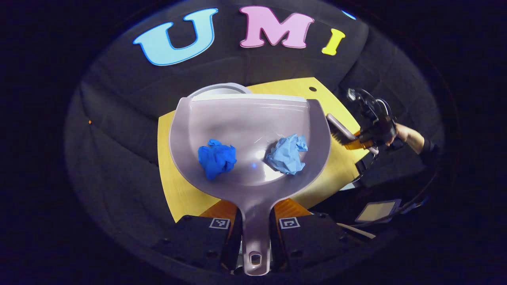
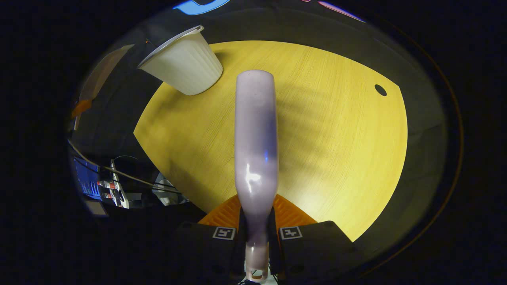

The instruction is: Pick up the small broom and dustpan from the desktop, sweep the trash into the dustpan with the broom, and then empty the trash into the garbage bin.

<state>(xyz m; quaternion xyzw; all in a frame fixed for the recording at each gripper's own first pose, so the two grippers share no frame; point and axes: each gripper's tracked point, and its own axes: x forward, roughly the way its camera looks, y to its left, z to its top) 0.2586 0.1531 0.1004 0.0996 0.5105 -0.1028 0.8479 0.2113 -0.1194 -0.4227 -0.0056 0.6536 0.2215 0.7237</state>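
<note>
Left gripper (image 1: 255, 225): the dustpan (image 1: 249, 138) handle is being pinched between both fingers at the bottom centre of the left gripper view.
Dustpan: it is being held out over the desk (image 1: 174, 190), pan filling the frame's middle.
Trash: a dark blue wad (image 1: 216, 158) and a lighter wad (image 1: 288, 153) are being carried in the pan, apart from each other.
Bin (image 1: 220, 89): its rim is being glimpsed just beyond the pan's far edge; in the right gripper view it is sitting at upper left (image 2: 186, 65).
Right gripper (image 2: 256, 233): the broom (image 2: 256, 150) handle is being clamped between both fingers, bottom centre, above the desk (image 2: 336, 158).
Far right, left gripper view: the right gripper (image 1: 366, 138) with the broom (image 1: 340, 132) is being held by a hand (image 1: 400, 133).
</note>
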